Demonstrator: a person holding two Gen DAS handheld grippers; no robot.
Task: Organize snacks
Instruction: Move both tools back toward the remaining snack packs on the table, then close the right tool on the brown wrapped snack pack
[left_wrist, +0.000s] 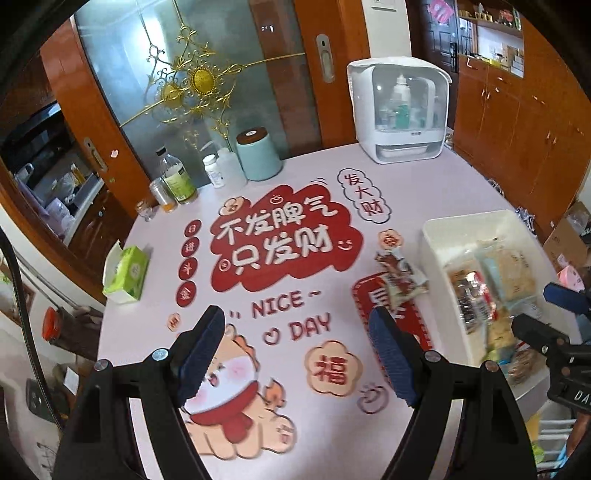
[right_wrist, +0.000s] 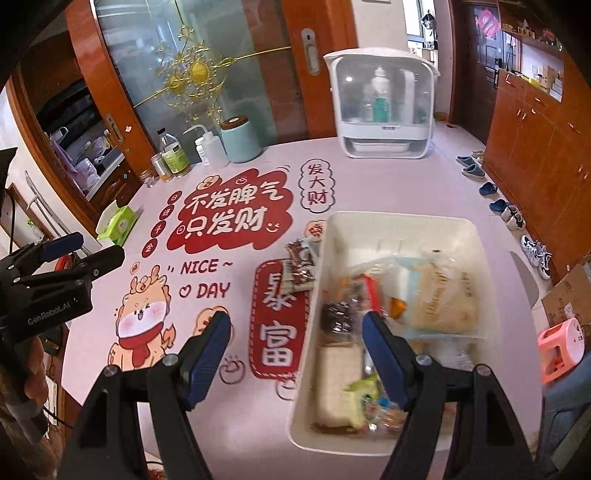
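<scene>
A white bin (right_wrist: 402, 221) stands on the right of the round table and holds several snack packets, among them a large pale cracker pack (right_wrist: 443, 299). It also shows in the left wrist view (left_wrist: 465, 221). One brown and white snack packet (right_wrist: 301, 267) lies on the table just left of the bin, and also shows in the left wrist view (left_wrist: 400, 275). My left gripper (left_wrist: 295, 358) is open and empty above the table's front. My right gripper (right_wrist: 295, 354) is open and empty over the bin's near left edge.
At the table's back stand a white cabinet with bottles (right_wrist: 382, 107), a teal canister (right_wrist: 240, 140) and several bottles (right_wrist: 173, 153). A green tissue box (left_wrist: 127, 271) lies at the left edge. Shoes (right_wrist: 513, 214) and a pink stool (right_wrist: 561, 347) are on the floor, right.
</scene>
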